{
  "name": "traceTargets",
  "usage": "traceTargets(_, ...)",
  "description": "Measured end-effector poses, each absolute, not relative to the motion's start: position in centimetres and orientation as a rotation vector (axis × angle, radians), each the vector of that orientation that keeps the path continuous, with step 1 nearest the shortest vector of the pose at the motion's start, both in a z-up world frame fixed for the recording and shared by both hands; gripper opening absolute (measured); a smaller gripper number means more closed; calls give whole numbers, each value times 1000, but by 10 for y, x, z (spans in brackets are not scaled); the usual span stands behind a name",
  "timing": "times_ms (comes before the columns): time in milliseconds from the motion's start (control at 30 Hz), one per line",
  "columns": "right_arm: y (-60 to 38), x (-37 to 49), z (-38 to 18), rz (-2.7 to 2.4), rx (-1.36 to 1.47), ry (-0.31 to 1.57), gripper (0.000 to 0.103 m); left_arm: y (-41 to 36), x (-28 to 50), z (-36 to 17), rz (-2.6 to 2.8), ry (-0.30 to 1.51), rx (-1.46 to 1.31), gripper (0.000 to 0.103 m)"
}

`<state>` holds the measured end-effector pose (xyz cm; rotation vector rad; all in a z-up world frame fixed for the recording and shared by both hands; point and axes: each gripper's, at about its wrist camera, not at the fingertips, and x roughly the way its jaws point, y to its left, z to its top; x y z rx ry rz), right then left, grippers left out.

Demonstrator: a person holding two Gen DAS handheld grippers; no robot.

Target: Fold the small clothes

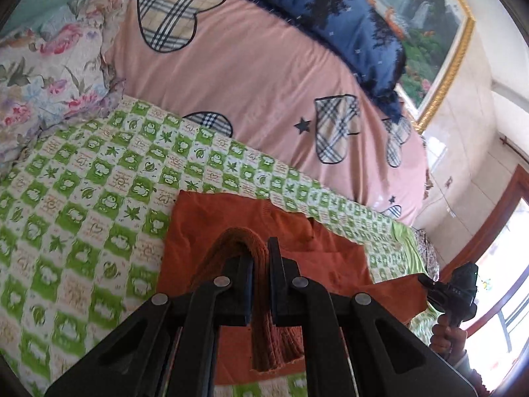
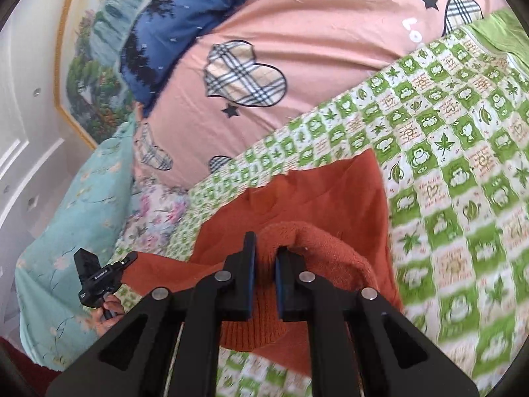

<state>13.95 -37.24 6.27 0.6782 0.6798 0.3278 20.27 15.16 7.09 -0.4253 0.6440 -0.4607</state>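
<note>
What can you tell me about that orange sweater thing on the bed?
The rust-orange knitted sweater looks soft and woolly, with a ribbed hem. Most of it lies flat on the green-and-white checked frog-print bedsheet. Its near edge is lifted: the left gripper has its jaws shut on one bunched ribbed corner, and the right gripper on another, so the cloth stretches between them above the bed.

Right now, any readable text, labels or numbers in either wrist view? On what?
"LO": white letters on the pink duvet, cut off by the green checked sheet.
Cream squares on that sheet: printed words, too blurred to read.
Label on the other tool's camera: too small to read.
Same in the left view: blurred.
Orange knit garment: no text.
</note>
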Motion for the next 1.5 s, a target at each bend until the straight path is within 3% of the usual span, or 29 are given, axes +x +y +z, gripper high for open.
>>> traceTargets(300,-385,222,2,212,666,849,11,137,300,12,-373,771,-441,6)
traceTargets(467,-395,228,-32,182,746,928,18,132,323,-37,-343,908,-444,8)
traceTargets(567,-396,201,-16,166,730,872,22,131,299,-46,-397,937,-478,18)
traceTargets(700,-346,167,2,350,569,869,23,98,240,-45,-510,940,-408,41)
traceTargets(833,-276,178,-20,404,231,1062,22,49,230,-61,-546,994,-261,43)
traceTargets(967,-281,210,-23,334,185,1062,20,40,267,-53,-544,1003,-222,42)
traceTargets(1067,-311,246,-6,160,187,989,21,42,322,-43,-459,1005,-169,33)
traceTargets(1200,-366,269,18,-29,342,870,23,52,378,-11,-315,920,-118,35)
traceTargets(1333,-384,255,32,-43,420,832,25,70,378,18,-242,838,-167,55)
traceTargets(1500,-366,210,24,18,439,858,30,78,315,7,-294,855,-245,57)
